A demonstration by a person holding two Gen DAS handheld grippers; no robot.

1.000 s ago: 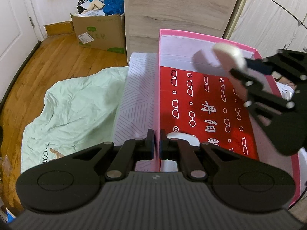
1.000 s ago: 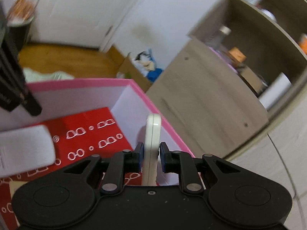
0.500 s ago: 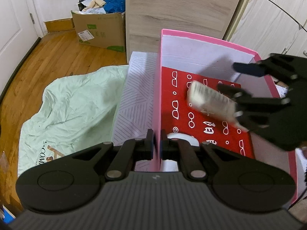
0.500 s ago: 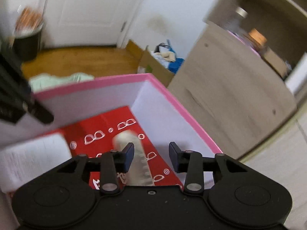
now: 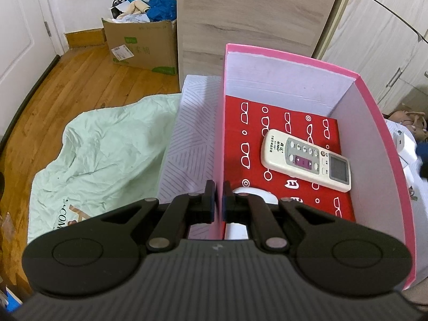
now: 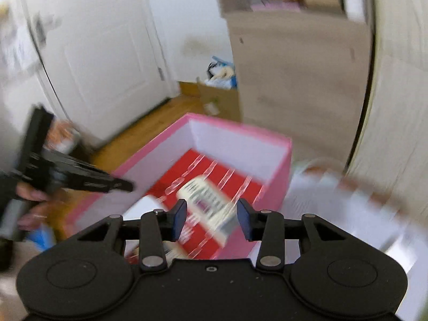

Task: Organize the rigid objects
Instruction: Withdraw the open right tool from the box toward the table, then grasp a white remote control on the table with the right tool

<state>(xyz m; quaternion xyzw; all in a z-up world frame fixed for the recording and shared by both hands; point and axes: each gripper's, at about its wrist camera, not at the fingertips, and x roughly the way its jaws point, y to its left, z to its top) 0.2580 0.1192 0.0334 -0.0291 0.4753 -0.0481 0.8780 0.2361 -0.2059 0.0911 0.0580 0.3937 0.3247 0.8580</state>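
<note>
Pink cardboard box (image 5: 379,123) with white inner walls and a red floor printed with white spectacle shapes fills the right half of the left wrist view. On that floor, toward the right of the box, lies a cream rectangular remote control (image 5: 306,159), face up, with rows of pale buttons, a purple panel and a small grey screen at its lower right end, set at a slant. The left gripper (image 5: 218,205) sits at the lower middle of that frame with its black fingers pressed together on the box's near left wall, one pad on each side of the thin pink edge. A white rounded object (image 5: 254,194) peeks out just behind its right finger; what it is cannot be told. Left of the box a pale lilac striped sheet (image 5: 187,139) and a crumpled mint-green cloth (image 5: 101,144) lie on the wooden plank floor (image 5: 80,80), and a brown cardboard carton (image 5: 141,45) stuffed with bags stands in the upper left. In the blurred right wrist view the right gripper (image 6: 211,218) hangs above the box with its jaws opening and nothing between them; the remote appears through the gap, lying on the red floor below. At the left edge of that frame a hand (image 6: 29,195) holds the other black tool.
</note>
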